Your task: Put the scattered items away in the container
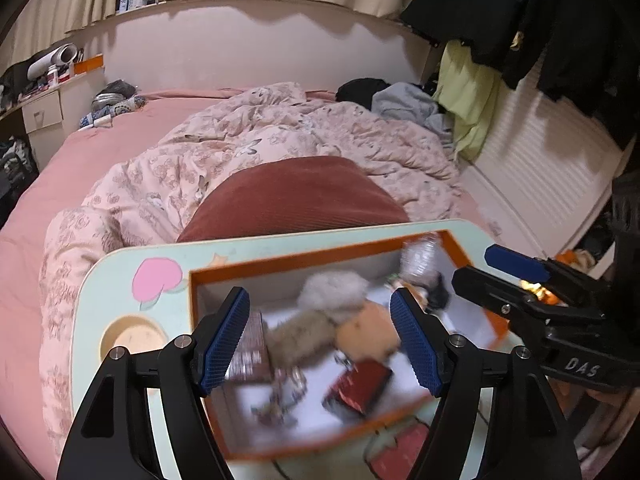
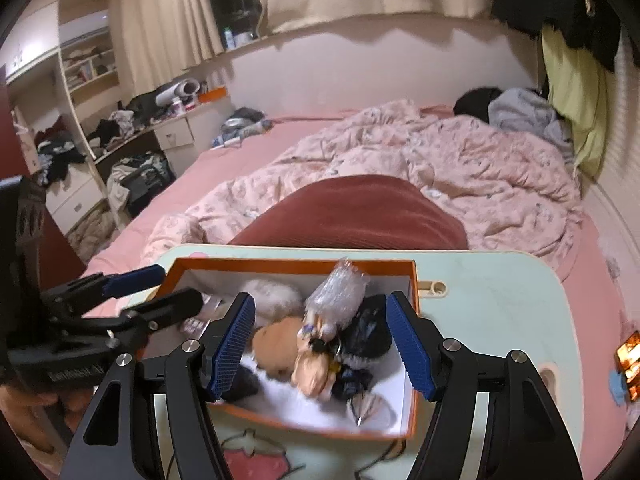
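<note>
Blue ribbed pads of your left gripper [image 1: 320, 344] frame the orange box [image 1: 460, 254]; jaws stand apart, nothing between them. Your right gripper [image 2: 320, 346] likewise stands open and empty above the same box.

Contents, as far as visible: grey fluffy toy [image 2: 272, 294], tan plush [image 2: 276, 342], clear wrapped bundle [image 2: 340, 288], dark item [image 2: 370, 330], small red box [image 1: 358, 386]. Left view is blurred, so finer items cannot be identified.

Lap table [image 2: 500, 300] around the box looks almost bare; one small orange object [image 2: 630, 362] sits at its right edge, identity unclear. Judgement: tidying nearly or fully finished.
</note>
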